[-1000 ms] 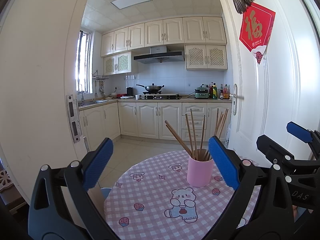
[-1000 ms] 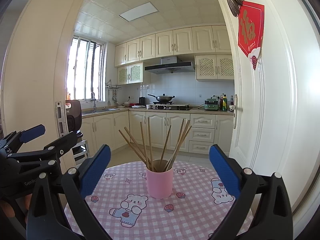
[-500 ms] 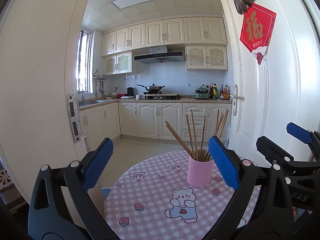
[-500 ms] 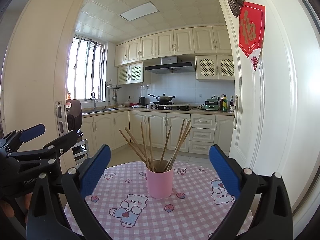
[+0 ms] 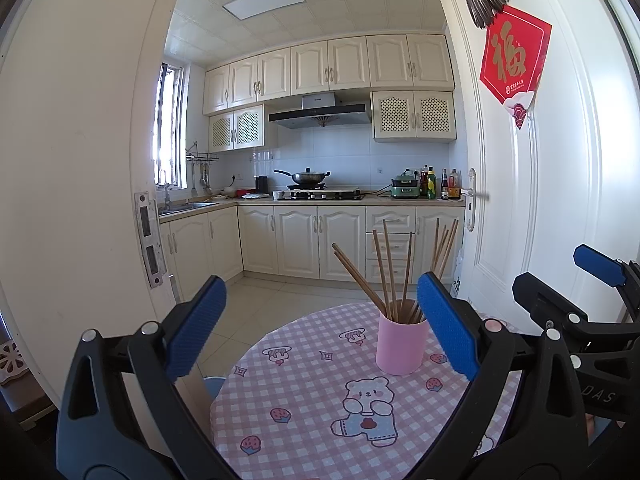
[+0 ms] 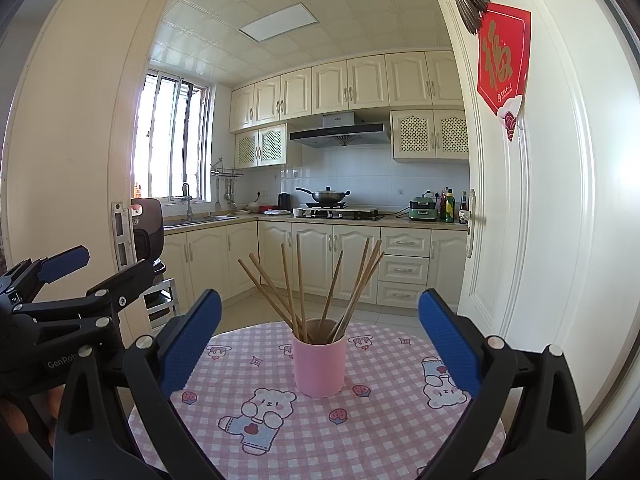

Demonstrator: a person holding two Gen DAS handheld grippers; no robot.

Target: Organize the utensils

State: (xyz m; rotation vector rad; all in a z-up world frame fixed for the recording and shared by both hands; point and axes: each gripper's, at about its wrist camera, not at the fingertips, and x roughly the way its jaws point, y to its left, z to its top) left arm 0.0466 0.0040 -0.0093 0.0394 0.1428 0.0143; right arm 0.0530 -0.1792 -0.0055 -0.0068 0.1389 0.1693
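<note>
A bundle of wooden chopsticks (image 6: 316, 284) stands fanned out in a pink cup (image 6: 319, 364), their tips leaning left and right above the rim. In the left wrist view the same chopsticks (image 5: 394, 276) and pink cup (image 5: 401, 342) sit toward the right of the frame. The cup stands upright on a round bench (image 6: 360, 432) covered by a pink-and-white checked cloth printed with bears and strawberries; the cup is toward the far side of the cloth, with a bear print just in front of it.

The right hand-held gripper (image 6: 320, 344) is released, its blue-padded fingers (image 6: 192, 342) spread wide on either side of the cup and apart from it, holding nothing. The left hand-held gripper (image 5: 322, 330) is likewise released and empty, its blue fingers (image 5: 446, 328) wide apart; the cup appears just left of its right finger, farther away on the bench. Each gripper shows at the edge of the other's view: the left one (image 6: 64, 280) beside the bench on the left, the right one (image 5: 576, 292) on the right.

Beyond the bench an open white door (image 6: 532, 200) carries a red paper decoration (image 6: 503, 70) with a gold character. Past the doorway is a kitchen with cream cabinets (image 6: 348, 84), a range hood (image 6: 340, 132), a wok (image 6: 327, 196) on the stove, a sink under a window (image 6: 172, 140), and bottles (image 6: 450, 206) on the counter.
</note>
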